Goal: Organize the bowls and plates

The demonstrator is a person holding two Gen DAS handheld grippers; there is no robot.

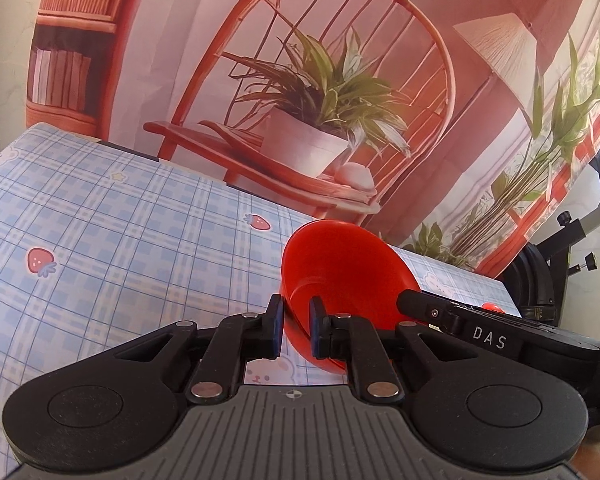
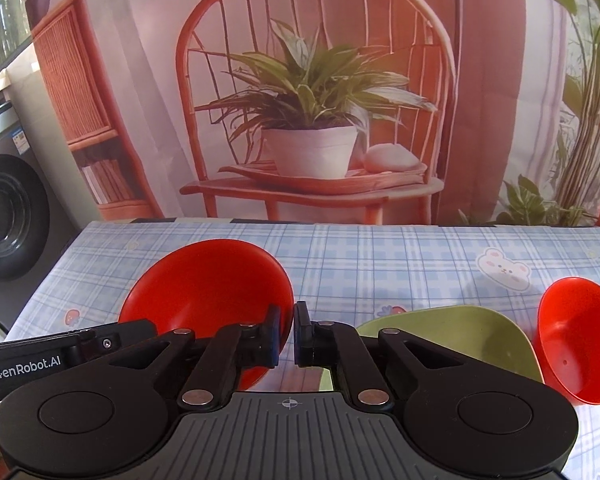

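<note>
Tongs on the left (image 1: 297, 330) are clenched on the rim of a red bowl (image 1: 342, 276), one blue pad outside the wall and one inside, so the bowl hangs tilted above the table (image 1: 120, 240) with its mouth facing up and away. The right tongs (image 2: 286, 338) pinch the same bowl (image 2: 208, 284) at another spot on its rim, jaws almost together with the thin wall between them; in that view the bowl sits left of centre, shallow, glossy and plain orange-red inside. Two red bowls can be counted: the held one and a second bowl (image 2: 576, 340) standing tipped at the right edge of the right view, deeper and cone-like, with its opening turned toward the camera. One pale green plate (image 2: 452, 332) lies just beside it, partly hidden behind the right tongs; whether the two touch cannot be told. The table wears a light blue plaid cloth printed with strawberries and small bears. Behind it hangs a backdrop (image 2: 320, 100) picturing an orange rattan chair with a potted plant, a lamp and a bookshelf. A washing machine (image 2: 8, 216) stands at the left of the right view, and a black stand (image 1: 560, 248) shows at the right of the left view.
</note>
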